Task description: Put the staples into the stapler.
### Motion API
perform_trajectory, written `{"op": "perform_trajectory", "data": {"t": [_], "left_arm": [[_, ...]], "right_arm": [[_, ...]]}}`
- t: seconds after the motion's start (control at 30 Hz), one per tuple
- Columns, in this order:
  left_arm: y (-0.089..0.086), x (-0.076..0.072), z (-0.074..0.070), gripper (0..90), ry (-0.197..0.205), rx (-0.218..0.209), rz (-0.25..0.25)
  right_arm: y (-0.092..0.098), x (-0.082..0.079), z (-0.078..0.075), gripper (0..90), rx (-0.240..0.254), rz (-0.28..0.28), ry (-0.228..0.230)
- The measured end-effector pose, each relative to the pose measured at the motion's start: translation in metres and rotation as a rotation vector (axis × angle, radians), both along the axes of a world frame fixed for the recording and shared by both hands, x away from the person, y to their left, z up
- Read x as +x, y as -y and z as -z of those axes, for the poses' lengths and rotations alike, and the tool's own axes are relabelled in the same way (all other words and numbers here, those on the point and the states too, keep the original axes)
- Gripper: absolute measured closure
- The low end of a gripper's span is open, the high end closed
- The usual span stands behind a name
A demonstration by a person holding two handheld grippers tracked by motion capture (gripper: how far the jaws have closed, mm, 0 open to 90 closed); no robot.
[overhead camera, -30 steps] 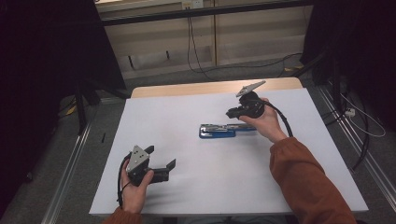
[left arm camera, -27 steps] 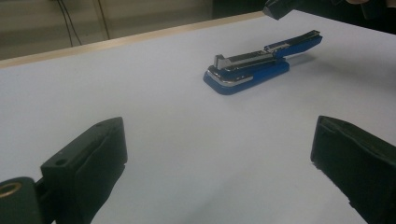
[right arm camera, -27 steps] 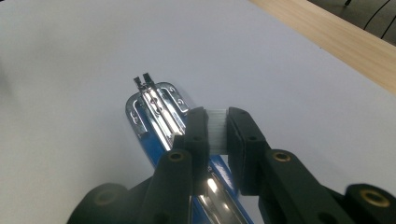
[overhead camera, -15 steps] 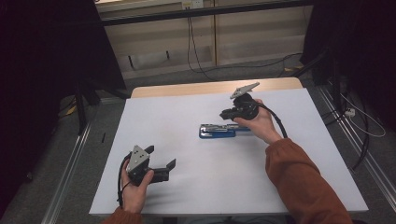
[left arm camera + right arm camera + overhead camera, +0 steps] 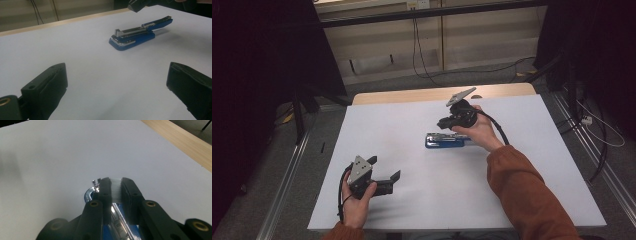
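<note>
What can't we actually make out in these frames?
- Stapler, high view: its right end is hidden under the right gripper and hand.
- Right gripper view: the jaws hold a pale strip, likely staples; too blurred to confirm. The jaws cover most of the stapler below.
- Left gripper, left gripper view: both open jaws are cut off by the bottom edge.
- Left gripper view: the right gripper is cropped at the top edge.

- Left tongs [image 5: 393, 179]: black body, broad black jaws with small screw holes, grey three-cornered plate on top.
- Right tongs [image 5: 443, 122]: same black build, brass-ringed pivots, looping black cable.
- Rust-orange sleeve [image 5: 524, 195] on the right arm.
</note>
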State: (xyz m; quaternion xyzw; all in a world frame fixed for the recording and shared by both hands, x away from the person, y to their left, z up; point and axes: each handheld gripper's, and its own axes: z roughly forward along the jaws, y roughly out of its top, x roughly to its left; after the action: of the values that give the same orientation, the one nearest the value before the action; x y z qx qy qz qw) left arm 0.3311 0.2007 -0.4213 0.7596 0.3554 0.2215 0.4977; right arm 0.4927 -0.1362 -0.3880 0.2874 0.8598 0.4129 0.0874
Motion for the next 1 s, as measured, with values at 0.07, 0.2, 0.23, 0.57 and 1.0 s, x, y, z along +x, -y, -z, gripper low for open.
{"op": "perform_trajectory", "data": {"t": [0.07, 0.2, 0.23, 0.57, 1.0], "left_arm": [[0.0, 0.0, 0.0, 3.5, -0.001, 0.0, 0.002], [0.0, 0.0, 0.0, 3.5, -0.003, -0.003, 0.002], [0.0, 0.0, 0.0, 3.4, -0.002, -0.002, 0.003], [0.0, 0.0, 0.0, 3.5, -0.003, -0.001, 0.002], [0.0, 0.001, 0.0, 3.5, -0.002, -0.001, 0.003]], "right_arm": [[-0.003, 0.002, 0.0, 79.1, -0.008, -0.01, -0.005], [-0.008, 0.004, 0.0, 79.1, -0.012, -0.023, -0.024], [-0.01, 0.005, 0.001, 79.1, -0.017, -0.025, -0.028], [-0.018, 0.01, 0.006, 79.1, -0.058, -0.058, -0.018], [-0.019, 0.018, 0.01, 79.1, -0.068, -0.083, -0.022]]}}
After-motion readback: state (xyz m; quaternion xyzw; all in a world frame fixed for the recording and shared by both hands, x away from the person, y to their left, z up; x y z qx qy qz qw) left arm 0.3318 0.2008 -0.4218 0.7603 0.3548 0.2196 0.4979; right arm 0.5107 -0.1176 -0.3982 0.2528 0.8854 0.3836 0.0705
